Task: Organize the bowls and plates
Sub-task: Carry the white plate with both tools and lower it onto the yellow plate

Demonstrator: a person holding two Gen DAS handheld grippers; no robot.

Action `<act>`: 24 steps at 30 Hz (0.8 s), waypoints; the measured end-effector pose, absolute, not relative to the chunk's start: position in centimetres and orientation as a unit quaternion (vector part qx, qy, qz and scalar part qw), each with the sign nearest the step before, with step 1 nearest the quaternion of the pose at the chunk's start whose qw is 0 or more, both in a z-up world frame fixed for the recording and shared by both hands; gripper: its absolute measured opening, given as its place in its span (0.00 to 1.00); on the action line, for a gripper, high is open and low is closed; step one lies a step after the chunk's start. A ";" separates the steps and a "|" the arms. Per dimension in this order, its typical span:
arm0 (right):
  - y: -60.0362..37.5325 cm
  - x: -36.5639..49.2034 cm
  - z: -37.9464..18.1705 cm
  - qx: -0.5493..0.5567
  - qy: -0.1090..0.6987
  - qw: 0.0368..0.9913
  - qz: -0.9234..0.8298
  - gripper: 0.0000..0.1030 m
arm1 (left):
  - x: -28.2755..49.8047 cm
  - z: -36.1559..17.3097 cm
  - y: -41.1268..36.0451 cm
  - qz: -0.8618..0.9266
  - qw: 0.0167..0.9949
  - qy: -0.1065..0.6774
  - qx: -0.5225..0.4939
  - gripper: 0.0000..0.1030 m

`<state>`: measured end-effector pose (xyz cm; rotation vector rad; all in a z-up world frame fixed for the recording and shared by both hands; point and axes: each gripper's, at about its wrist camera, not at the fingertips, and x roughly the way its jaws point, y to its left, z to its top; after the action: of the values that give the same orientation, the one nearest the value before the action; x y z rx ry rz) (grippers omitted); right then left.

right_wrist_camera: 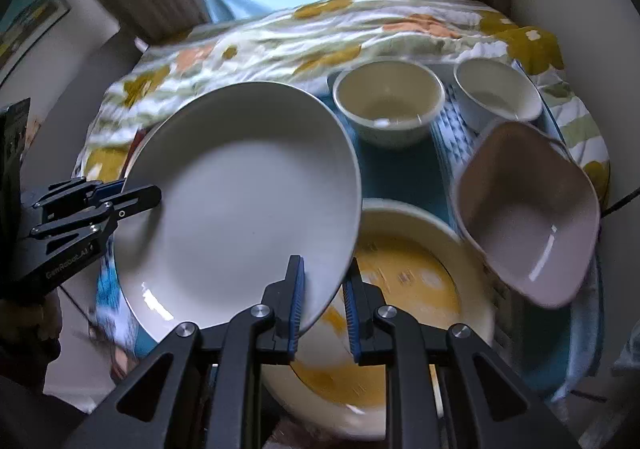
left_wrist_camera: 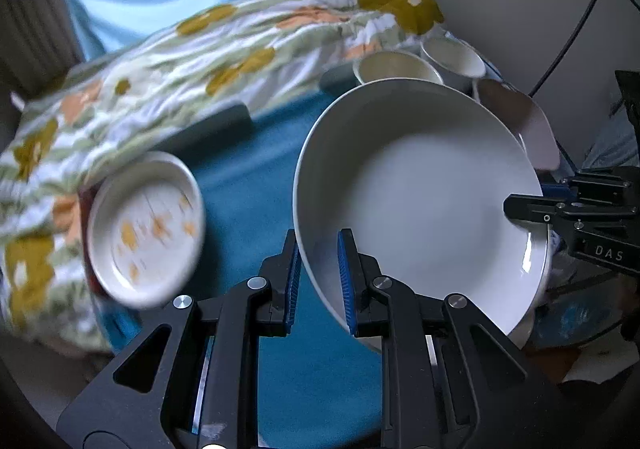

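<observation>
While the large white plate [right_wrist_camera: 240, 185] is being carried clear of the surface, tilted, both grippers are gripping it by opposite edges: the right gripper [right_wrist_camera: 322, 305] is holding the near-right rim with its jaws nearly closed on the thin edge, and the left gripper [left_wrist_camera: 318, 281] is clamping the near-left rim in the same narrow setting. The sorting is judged to be at an early-to-middle stage, since the dishes are lying spread out rather than stacked. A yellow-patterned plate [right_wrist_camera: 400, 289] is resting directly below the raised plate on the near side of the teal cloth [right_wrist_camera: 400, 173]. Two cream bowls [right_wrist_camera: 388, 101] are standing apart at the far side, the second [right_wrist_camera: 496, 93] to the right of the first. A pinkish square bowl [right_wrist_camera: 528, 209] is lying at the right, tilted. A small flower-patterned plate [left_wrist_camera: 146, 229] is sitting at the left, against the floral bedcover [left_wrist_camera: 180, 61]. Remaining work appears to be placing the white plate with the other plates and grouping the bowls together; no finished stack is showing.
</observation>
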<state>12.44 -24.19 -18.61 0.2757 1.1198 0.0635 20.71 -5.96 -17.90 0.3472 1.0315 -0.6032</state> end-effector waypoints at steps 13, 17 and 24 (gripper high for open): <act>-30.6 5.7 -22.6 0.108 0.558 0.822 0.041 0.17 | 12.6 -24.5 -11.9 -0.271 0.794 0.532 0.116 0.16; -31.5 5.4 -23.4 0.103 0.558 0.822 0.038 0.17 | 12.9 -25.6 -13.2 -0.270 0.793 0.532 0.119 0.16; -32.3 5.5 -23.5 0.093 0.547 0.831 0.044 0.17 | 13.6 -26.9 -14.5 -0.253 0.794 0.536 0.133 0.16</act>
<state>5.53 -32.26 -23.46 0.1972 1.1597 0.0938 13.56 -14.47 -26.95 0.2854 1.1527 -0.5433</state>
